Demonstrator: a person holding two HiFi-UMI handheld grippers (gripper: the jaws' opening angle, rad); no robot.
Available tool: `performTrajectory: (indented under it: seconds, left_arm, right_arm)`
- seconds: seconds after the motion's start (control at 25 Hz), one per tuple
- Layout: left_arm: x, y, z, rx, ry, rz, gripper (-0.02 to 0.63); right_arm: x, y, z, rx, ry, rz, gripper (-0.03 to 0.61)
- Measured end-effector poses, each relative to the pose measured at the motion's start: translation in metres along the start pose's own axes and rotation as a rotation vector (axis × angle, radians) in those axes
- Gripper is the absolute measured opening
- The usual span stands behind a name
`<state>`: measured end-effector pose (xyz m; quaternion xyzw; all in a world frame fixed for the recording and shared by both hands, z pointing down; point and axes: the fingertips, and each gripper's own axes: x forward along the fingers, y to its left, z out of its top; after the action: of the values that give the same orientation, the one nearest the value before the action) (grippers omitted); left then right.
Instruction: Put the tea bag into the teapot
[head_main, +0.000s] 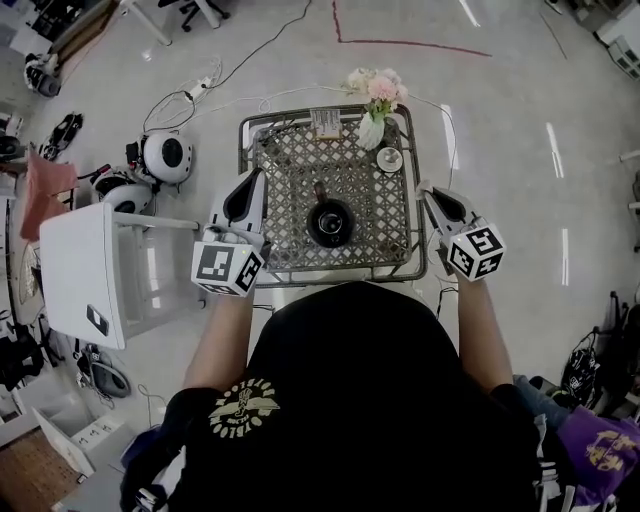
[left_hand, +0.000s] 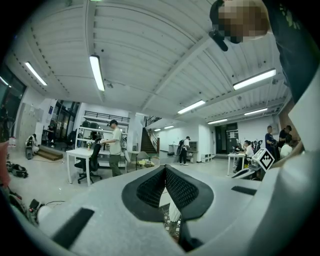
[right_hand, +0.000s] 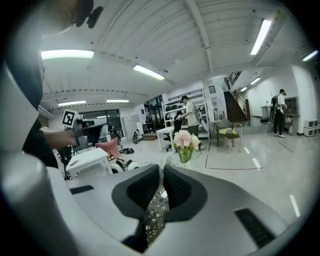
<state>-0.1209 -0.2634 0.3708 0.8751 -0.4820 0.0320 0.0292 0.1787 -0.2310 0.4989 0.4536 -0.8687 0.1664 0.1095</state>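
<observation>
Right gripper (right_hand: 161, 167) jaws stand a slit apart, pinching a pale, blurred tea bag (right_hand: 167, 159) at their tips; left gripper (left_hand: 165, 167) pads meet on nothing; black teapot (head_main: 330, 222) sits mid mesh table (head_main: 290, 160), between both grippers.

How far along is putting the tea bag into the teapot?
Done: nothing visible; no tea bag shows at the black teapot on the lattice table. In hand: both grippers hang beside the table; the left gripper is shut and empty, the right gripper has jaws nearly together, and whether it pinches a tea bag is unclear. Left: getting the bag into the teapot.
</observation>
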Motion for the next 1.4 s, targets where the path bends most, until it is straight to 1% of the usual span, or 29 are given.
performTrajectory:
  seconds: [0.24, 0.4, 0.48, 0.68, 0.84, 0.96, 1.12, 1.4]
  left_arm:
    - [-0.005, -0.014, 0.002, 0.007, 0.008, 0.033, -0.003]
    - [-0.014, -0.023, 0.007, 0.018, 0.013, 0.075, -0.003]
    - [-0.019, -0.026, 0.008, 0.025, 0.020, 0.101, -0.003]
    - [-0.034, -0.026, 0.005, 0.010, 0.029, 0.183, -0.003]
    - [-0.048, -0.034, 0.004, 0.020, 0.034, 0.232, -0.003]
    - [-0.058, -0.036, -0.003, 0.015, 0.046, 0.246, -0.003]
    - [-0.071, -0.022, -0.009, -0.008, 0.052, 0.262, -0.003]
    - [-0.078, 0.008, 0.001, 0.046, 0.042, 0.214, -0.003]
  right_arm:
    - [-0.034, 0.011, 0.070, -0.051, -0.165, 0.072, 0.029]
    - [-0.046, 0.017, 0.094, -0.116, -0.204, 0.130, 0.029]
    - [-0.048, 0.019, 0.098, -0.136, -0.206, 0.165, 0.029]
    - [-0.046, 0.022, 0.097, -0.141, -0.201, 0.244, 0.029]
    - [-0.043, 0.029, 0.095, -0.145, -0.201, 0.305, 0.029]
    - [-0.037, 0.039, 0.094, -0.149, -0.201, 0.337, 0.029]
    - [-0.024, 0.059, 0.097, -0.135, -0.210, 0.364, 0.030]
    - [0.002, 0.096, 0.105, -0.116, -0.223, 0.367, 0.031]
